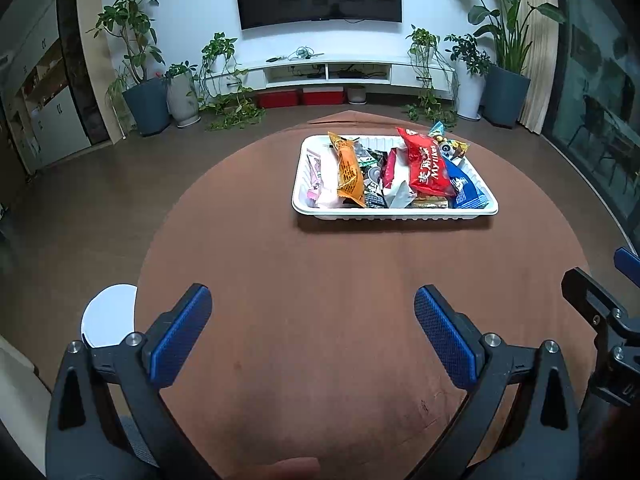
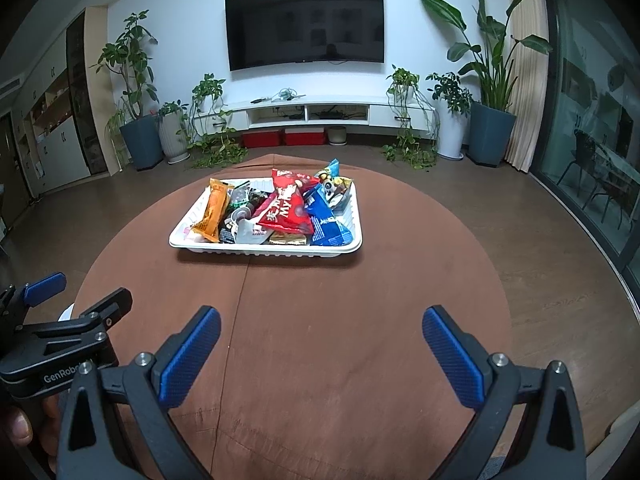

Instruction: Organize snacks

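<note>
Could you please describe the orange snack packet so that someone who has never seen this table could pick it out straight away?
On the round brown table sits a white tray heaped with snack packets. The orange packet lies lengthwise near the tray's left end, seen from the grippers' side. It is the only orange wrapper, long and narrow, with a pale pink packet on its left and dark wrappers on its right.

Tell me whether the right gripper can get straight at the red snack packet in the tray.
Probably yes: the right gripper is open, the table between is bare, and the red snack packet lies on top of the pile.
</note>
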### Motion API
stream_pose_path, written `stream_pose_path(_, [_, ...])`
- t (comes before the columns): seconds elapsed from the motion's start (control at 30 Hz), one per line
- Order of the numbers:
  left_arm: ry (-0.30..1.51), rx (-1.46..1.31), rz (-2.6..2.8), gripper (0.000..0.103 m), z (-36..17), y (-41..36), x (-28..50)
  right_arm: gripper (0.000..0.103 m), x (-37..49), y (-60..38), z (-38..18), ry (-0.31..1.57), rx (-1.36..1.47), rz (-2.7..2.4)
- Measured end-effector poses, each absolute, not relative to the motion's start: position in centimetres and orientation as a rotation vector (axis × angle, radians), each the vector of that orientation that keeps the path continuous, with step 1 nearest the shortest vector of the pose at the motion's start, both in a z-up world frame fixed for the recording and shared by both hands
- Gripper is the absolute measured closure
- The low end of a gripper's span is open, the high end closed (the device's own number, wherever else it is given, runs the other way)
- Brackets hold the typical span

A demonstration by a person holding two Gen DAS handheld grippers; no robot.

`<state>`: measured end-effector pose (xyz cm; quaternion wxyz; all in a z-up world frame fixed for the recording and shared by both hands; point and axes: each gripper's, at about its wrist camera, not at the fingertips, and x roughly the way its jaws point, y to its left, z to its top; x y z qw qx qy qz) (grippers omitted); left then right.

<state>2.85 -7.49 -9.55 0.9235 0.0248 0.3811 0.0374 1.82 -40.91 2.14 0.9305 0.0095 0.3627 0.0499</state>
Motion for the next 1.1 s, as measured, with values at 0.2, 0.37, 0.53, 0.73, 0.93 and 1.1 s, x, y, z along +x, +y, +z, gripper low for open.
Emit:
stream_pose_path(0.2, [0.783, 0.053, 0.077, 0.0, -9.68, -7.59, 2.95, 0.0, 1.83, -40.92, 1.98, 0.745, 0.019, 0.101])
stream_pose_path(0.37, [0.784, 0.052, 0.076, 0.0, -9.73, -7.69, 2.94, 0.0, 1.83, -40.92, 2.0, 0.746, 0.02, 0.101])
stream_pose_path(0.53, [0.786, 0.054, 0.074, 0.0, -9.86, -7.84, 2.96, 0.0, 1.75, -40.89, 1.76, 0.75, 0.02, 0.101])
stream_pose_path(0.73, [0.785, 0.052, 0.073, 0.0, -9.86, -7.87, 2.81, 0.0, 1.74, -40.87, 1.81, 0.751, 0.02, 0.1])
stream_pose_path(0.93, [0.785, 0.052, 0.073, 0.0, -9.89, -7.88, 2.8, 0.0, 1.71, -40.91, 1.75, 0.752, 0.02, 0.101])
stream_pose_path(1.1, [0.786, 0.052, 0.07, 0.0, -9.9, -7.93, 2.71, 0.0, 1.72, -40.91, 1.78, 0.753, 0.02, 0.101])
